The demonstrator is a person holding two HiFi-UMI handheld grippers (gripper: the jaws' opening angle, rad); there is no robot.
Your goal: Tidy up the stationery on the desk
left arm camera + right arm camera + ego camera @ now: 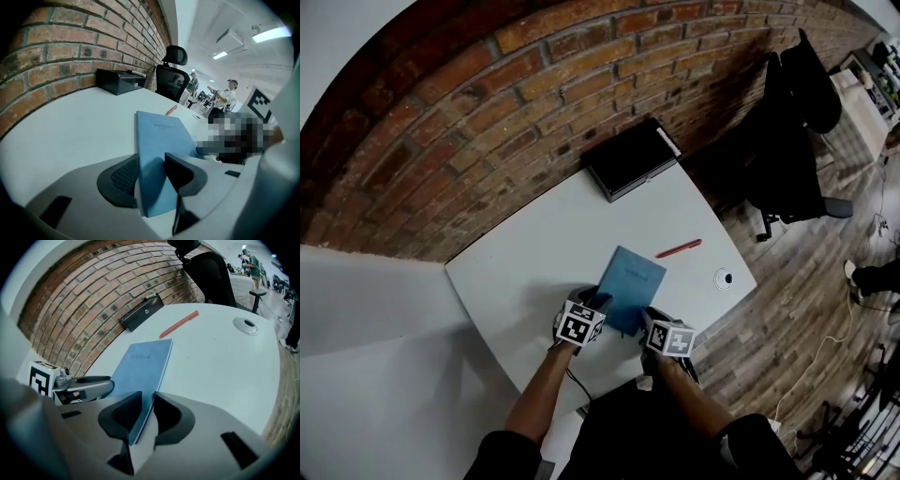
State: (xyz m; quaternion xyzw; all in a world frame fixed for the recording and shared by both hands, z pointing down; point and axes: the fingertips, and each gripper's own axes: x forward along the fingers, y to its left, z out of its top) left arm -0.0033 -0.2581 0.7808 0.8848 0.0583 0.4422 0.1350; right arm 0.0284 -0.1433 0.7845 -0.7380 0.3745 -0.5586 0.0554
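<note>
Notebook (630, 286) lies flat mid-desk (525, 262), near edge toward the operator. Left gripper (151, 161) is clamped on its near corner. Right gripper (147, 397) straddles the near edge, jaws not pressing. Judged light, thin and floppy: hold both near corners and lift level.

The white rounded table (534, 253) bears a black rectangular box (630, 157) by the brick wall, a slim red pen (679, 248), a thin blue notebook (628, 286) and a round silver grommet (725, 277).
</note>
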